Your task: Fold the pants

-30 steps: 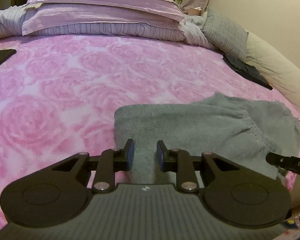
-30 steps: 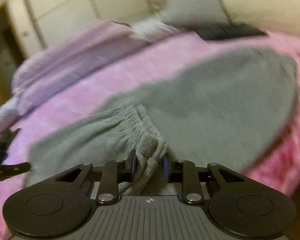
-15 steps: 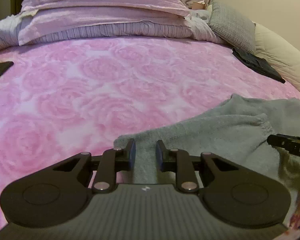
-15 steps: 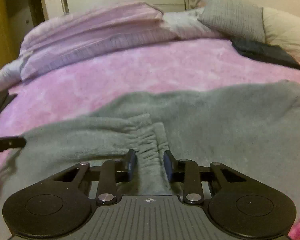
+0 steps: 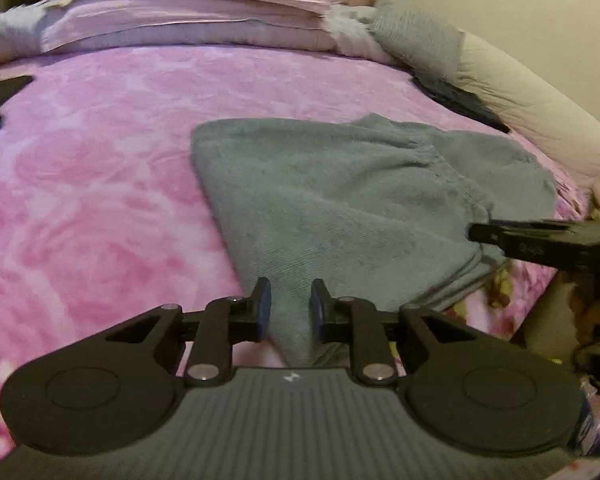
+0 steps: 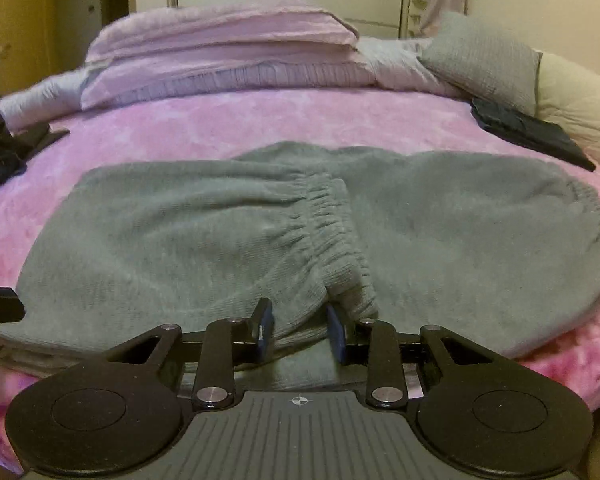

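Observation:
Grey knit pants (image 5: pixel 340 200) lie folded over on the pink rose bedspread (image 5: pixel 100 180). A near corner of the cloth runs between the pads of my left gripper (image 5: pixel 290 306), which is shut on it. In the right wrist view the gathered elastic waistband (image 6: pixel 324 224) of the pants (image 6: pixel 160 248) leads down into my right gripper (image 6: pixel 300 326), whose pads pinch a thick fold of it. The right gripper's fingertip (image 5: pixel 480 234) shows at the right edge of the left wrist view. At the left edge of the right wrist view sits the left gripper's fingertip (image 6: pixel 0 304).
Stacked lilac pillows and quilts (image 6: pixel 228 52) fill the head of the bed. A grey cushion (image 6: pixel 484 60) and cream bolster (image 6: pixel 580 104) line the right side, with a dark folded garment (image 6: pixel 528 132) beside them. Dark items (image 6: pixel 0 136) lie at the left edge.
The right wrist view has rolled level. Both grippers drew back toward the near bed edge with the cloth, and the folded pants now show more fully spread ahead of them.

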`<action>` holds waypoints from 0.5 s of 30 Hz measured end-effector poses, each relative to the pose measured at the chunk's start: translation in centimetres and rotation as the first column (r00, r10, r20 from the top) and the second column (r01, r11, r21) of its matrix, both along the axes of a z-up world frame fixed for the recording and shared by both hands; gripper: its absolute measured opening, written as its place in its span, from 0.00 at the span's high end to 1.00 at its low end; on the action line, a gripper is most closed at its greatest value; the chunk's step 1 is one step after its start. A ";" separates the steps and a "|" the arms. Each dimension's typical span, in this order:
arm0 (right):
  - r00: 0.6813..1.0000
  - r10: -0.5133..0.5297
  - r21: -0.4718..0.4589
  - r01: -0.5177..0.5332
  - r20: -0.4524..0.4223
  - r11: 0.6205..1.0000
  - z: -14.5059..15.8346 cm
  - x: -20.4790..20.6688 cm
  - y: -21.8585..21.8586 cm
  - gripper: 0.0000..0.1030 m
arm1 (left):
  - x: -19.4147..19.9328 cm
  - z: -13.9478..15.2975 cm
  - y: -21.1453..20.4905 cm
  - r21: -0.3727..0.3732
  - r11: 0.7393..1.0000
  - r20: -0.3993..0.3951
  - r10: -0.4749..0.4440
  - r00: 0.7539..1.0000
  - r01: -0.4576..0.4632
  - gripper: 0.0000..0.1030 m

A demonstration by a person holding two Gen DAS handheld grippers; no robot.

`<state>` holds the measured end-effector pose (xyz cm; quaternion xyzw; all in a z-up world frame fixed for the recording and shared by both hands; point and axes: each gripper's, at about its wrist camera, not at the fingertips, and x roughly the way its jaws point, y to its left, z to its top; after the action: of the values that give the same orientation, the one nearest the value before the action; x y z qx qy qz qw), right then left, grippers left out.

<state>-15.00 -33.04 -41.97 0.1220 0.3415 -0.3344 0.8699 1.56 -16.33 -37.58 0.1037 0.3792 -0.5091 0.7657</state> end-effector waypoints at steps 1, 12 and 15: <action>1.000 0.006 -0.005 -0.006 0.003 1.000 0.7 -0.1 0.6 0.73 | 0.3 0.4 0.5 -0.006 1.000 -0.020 0.013 1.000 -0.013 0.82; 0.822 0.498 -0.407 -0.570 -0.277 0.714 -2.5 2.9 17.2 0.26 | 3.5 1.1 10.0 0.058 0.971 -0.103 0.238 0.966 -0.233 0.82; 0.752 0.530 -0.462 -0.659 -0.392 0.594 -4.7 4.5 19.0 0.26 | 4.2 1.0 11.8 0.055 0.962 -0.122 0.273 0.954 -0.268 0.81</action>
<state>-10.50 -14.09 -46.68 -0.3043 0.3359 -0.1206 0.8832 5.77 -4.54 -36.63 0.0324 0.4478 -0.3978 0.8001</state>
